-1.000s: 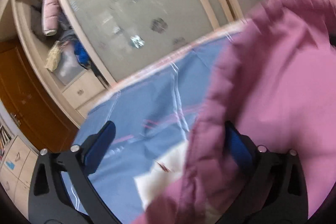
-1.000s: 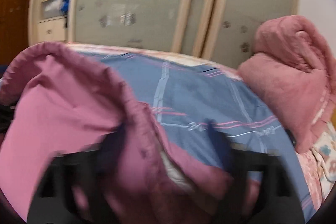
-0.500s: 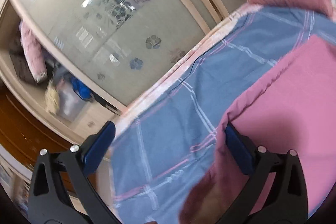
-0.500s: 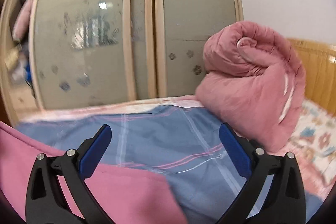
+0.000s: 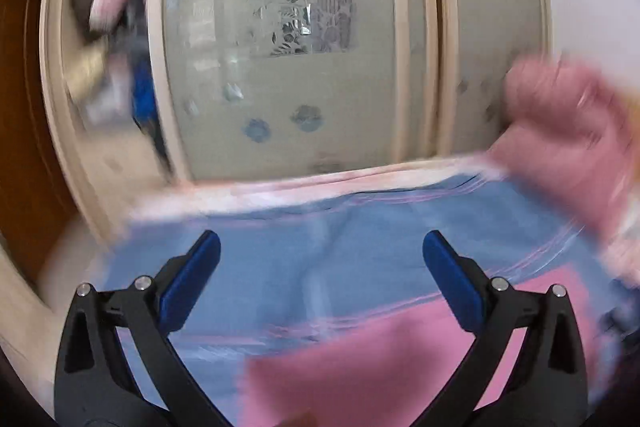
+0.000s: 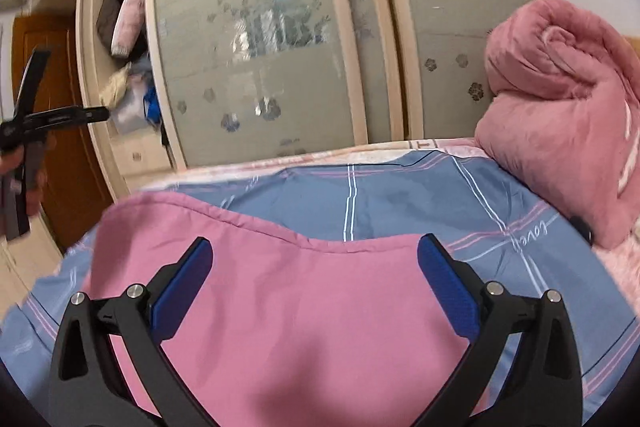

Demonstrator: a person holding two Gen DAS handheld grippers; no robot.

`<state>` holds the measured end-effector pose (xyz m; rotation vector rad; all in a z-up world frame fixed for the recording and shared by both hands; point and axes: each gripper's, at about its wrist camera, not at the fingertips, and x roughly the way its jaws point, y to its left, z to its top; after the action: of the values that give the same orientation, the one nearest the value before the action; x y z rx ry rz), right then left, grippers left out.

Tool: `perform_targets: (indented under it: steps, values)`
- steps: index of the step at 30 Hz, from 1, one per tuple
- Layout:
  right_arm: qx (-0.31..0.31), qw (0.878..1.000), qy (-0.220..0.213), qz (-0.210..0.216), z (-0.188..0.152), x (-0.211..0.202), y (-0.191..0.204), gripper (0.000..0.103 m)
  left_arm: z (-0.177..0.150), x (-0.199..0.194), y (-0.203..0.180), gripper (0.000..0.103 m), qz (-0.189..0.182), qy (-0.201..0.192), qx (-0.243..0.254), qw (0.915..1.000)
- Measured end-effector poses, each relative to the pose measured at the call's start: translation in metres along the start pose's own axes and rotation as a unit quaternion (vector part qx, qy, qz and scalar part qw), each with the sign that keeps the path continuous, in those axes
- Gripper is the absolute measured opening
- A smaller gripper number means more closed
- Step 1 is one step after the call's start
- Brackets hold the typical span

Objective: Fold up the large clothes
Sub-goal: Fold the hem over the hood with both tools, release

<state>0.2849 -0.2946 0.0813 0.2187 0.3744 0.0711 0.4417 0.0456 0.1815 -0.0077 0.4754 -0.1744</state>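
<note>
While the pink garment (image 6: pixel 312 311) lies spread flat on the blue checked bedsheet (image 6: pixel 400 195), the right gripper (image 6: pixel 314 285) hovers over it with its jaws wide apart and nothing between them. The left gripper (image 5: pixel 320 279) also has its jaws spread and empty, above bare sheet, with the garment's corner (image 5: pixel 380 367) toward 5 o'clock; that view is motion-blurred. In the right wrist view the left gripper (image 6: pixel 48 115) appears at 9 o'clock, held in a hand (image 6: pixel 24 171). A rolled pink quilt (image 6: pixel 560 115) sits at 2 o'clock, before the sliding wardrobe doors (image 6: pixel 280 47).
</note>
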Motion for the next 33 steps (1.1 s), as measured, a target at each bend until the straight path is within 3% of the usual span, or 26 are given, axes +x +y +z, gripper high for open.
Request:
perform_targets:
  steps: [2,5,8,10,13,16,19,23,28,30,31,33]
  values:
    - [0.010,1.000,-0.017,-0.005,-0.007,-0.003,0.001,0.102,-0.028,-0.002,-0.010,0.101,-0.026,0.023,-0.003,0.9994]
    - [-0.001,0.999,-0.015,-0.028,-0.004,0.026,0.015,0.102,-0.072,0.015,-0.040,0.101,-0.009,0.031,0.001,0.9995]
    - [-0.022,0.999,0.010,-0.036,0.004,0.078,0.041,0.102,-0.110,0.066,-0.075,0.101,-0.015,0.097,-0.010,0.9952]
    - [-0.043,0.996,0.055,-0.048,-0.001,0.119,0.048,0.102,-0.138,0.110,-0.092,0.101,0.027,0.131,0.005,0.9910]
    - [-0.061,0.986,0.107,-0.111,-0.024,0.165,0.037,0.102,-0.165,0.152,-0.089,0.101,0.040,0.160,-0.001,0.9863]
    - [-0.045,0.982,0.142,-0.119,-0.055,0.194,0.015,0.102,-0.182,0.171,-0.074,0.101,0.009,0.149,-0.044,0.9878]
    - [-0.008,0.984,0.145,-0.107,-0.065,0.204,-0.001,0.102,-0.195,0.177,-0.082,0.101,0.029,0.114,-0.024,0.9928]
    - [0.003,0.981,0.166,-0.104,-0.069,0.215,-0.005,0.102,-0.200,0.180,-0.084,0.101,0.035,0.109,-0.029,0.9930]
    - [0.022,0.982,0.164,-0.093,-0.057,0.197,-0.008,0.102,-0.187,0.170,-0.083,0.101,0.032,0.122,-0.031,0.9915]
    - [0.037,0.989,0.080,-0.117,-0.040,0.143,-0.006,0.102,-0.176,0.126,-0.086,0.101,0.070,0.081,-0.016,0.9941]
    - [0.043,0.993,0.037,-0.107,-0.035,0.106,-0.005,0.102,-0.174,0.086,-0.092,0.101,0.060,0.042,-0.010,0.9972]
    - [0.038,0.996,-0.005,-0.085,-0.039,0.041,0.003,0.102,-0.181,0.019,-0.101,0.101,0.043,0.001,-0.001,0.9991]
